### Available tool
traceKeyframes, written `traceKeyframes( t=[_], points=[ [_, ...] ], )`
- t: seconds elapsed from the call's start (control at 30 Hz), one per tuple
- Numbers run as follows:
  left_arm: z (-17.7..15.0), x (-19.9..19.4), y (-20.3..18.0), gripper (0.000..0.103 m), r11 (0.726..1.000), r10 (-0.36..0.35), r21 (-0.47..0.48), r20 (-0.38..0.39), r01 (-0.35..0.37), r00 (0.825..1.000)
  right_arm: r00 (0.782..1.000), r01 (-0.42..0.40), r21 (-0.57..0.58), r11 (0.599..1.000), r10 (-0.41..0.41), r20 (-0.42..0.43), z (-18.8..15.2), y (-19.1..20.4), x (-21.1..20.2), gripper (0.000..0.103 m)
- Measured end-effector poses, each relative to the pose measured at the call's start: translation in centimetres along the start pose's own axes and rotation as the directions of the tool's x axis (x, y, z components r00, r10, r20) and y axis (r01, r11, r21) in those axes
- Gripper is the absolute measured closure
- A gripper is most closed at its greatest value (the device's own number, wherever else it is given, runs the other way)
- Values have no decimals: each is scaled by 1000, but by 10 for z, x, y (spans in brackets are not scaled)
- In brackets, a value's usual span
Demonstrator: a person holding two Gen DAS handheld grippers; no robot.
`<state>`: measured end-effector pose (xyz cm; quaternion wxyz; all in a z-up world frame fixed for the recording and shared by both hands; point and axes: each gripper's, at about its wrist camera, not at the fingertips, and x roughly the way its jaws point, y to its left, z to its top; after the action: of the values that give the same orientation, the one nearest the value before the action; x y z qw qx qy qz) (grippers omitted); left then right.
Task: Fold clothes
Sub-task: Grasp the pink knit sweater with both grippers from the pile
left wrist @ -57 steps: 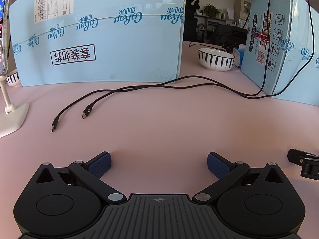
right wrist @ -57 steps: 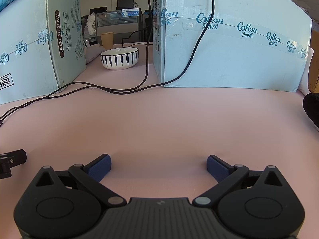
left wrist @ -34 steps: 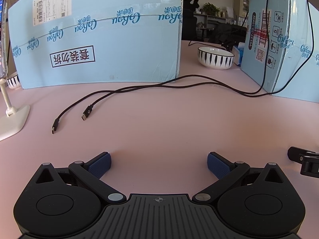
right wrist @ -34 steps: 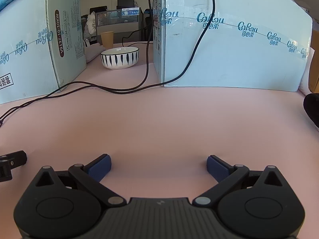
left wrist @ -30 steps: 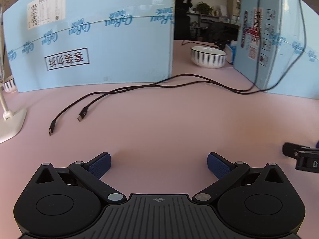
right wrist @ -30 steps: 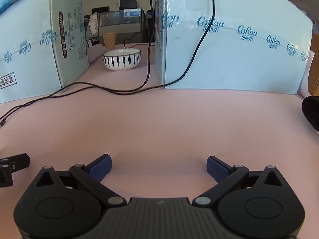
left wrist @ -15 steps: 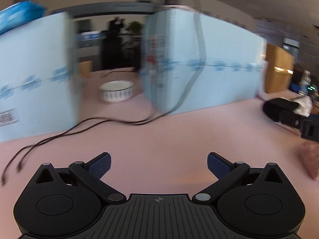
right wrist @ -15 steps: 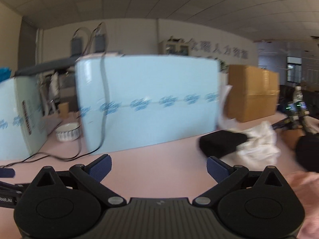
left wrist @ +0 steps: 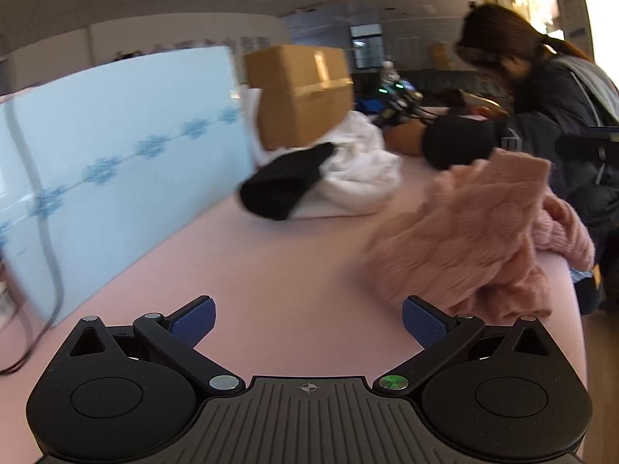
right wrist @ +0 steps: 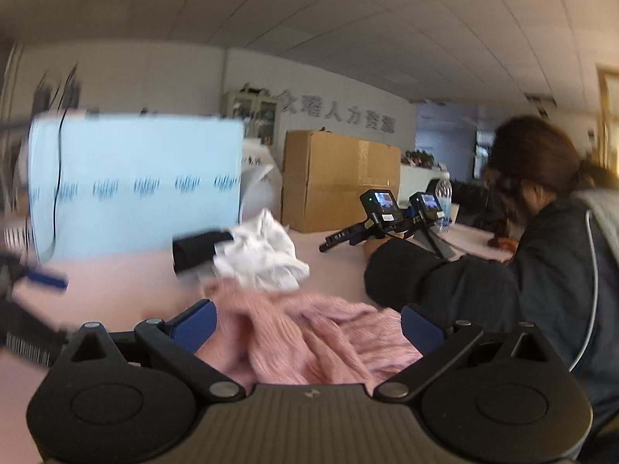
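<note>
1. Blue-padded jaws of the left gripper (left wrist: 307, 319) stand spread wide over bare pink bench (left wrist: 271, 263) – nothing lies between them.
2. Spread just as wide, the jaws of the right gripper (right wrist: 307, 323) sit low over the pink knitted sweater (right wrist: 309, 344), whose crumpled folds fill the gap between the pads; whether the pads touch the knit cannot be told.
3. Seen from the left wrist, that pink knitted sweater (left wrist: 476, 232) lies heaped near the bench's right edge, just ahead and to the right of the left gripper.
4. Farther back a white garment (left wrist: 359, 181) is bunched up with a black garment (left wrist: 282, 189) lying against its left side – both sit well apart from the sweater in the left view.
5. Behind them stand a light-blue box (left wrist: 116, 170) and a brown cardboard box (left wrist: 301, 92).
6. At the right a person in a dark jacket (right wrist: 561, 255) leans over the bench, beside two other handheld grippers with lit screens (right wrist: 381, 208).
</note>
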<state>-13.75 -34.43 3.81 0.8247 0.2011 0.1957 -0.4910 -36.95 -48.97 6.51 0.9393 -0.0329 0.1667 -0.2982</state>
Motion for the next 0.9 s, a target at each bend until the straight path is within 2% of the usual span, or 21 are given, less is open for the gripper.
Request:
traceKeyframes(
  t=[0.07,0.2,0.27,0.33,0.37,0.43,0.47,0.5,0.53,0.57,0.6,0.63,0.77,0.9],
  points=[
    [8,21,-15,0,999,-30,-20,-23,30,999,998,-15,7,1000,15,-54,-9,5,15,0],
    [11,45,-30,0,999,10,37,-60,-7,998,993,-20,47,999,25,-117,-23,11,44,0],
    [9,52,-35,0,997,24,74,-49,-20,999,991,12,60,998,-4,-134,-28,11,60,6],
    [7,55,-34,2,997,19,72,-48,-16,999,989,19,99,995,-4,-151,-32,9,72,30],
    [7,58,-33,5,998,10,65,-47,-6,999,989,19,116,993,-2,-149,-33,8,74,36],
    [6,62,-31,20,999,-30,42,-45,32,999,989,20,150,988,2,-146,-34,6,77,56],
    [6,62,-30,27,998,-49,33,-44,51,998,990,22,160,987,1,-141,-34,5,76,62],
    [7,62,-31,43,998,-60,31,-41,62,997,991,25,160,987,-4,-131,-32,5,73,72],
    [7,62,-32,60,997,-70,30,-37,71,997,993,28,160,987,-8,-120,-31,6,70,77],
    [7,62,-32,66,996,-79,29,-34,80,996,994,29,160,987,-12,-107,-29,8,67,79],
    [6,61,-35,79,997,-58,41,-21,59,998,996,29,158,987,-15,-91,-28,10,63,81],
    [6,60,-38,87,998,-37,51,-9,38,999,997,29,157,987,-17,-76,-26,12,59,83],
    [8,46,-29,91,1000,17,21,23,-17,1000,1000,3,140,990,-3,1,-10,22,47,84],
    [16,13,12,91,993,39,-109,50,-33,998,992,-55,119,991,41,117,19,44,26,84]
  ],
)
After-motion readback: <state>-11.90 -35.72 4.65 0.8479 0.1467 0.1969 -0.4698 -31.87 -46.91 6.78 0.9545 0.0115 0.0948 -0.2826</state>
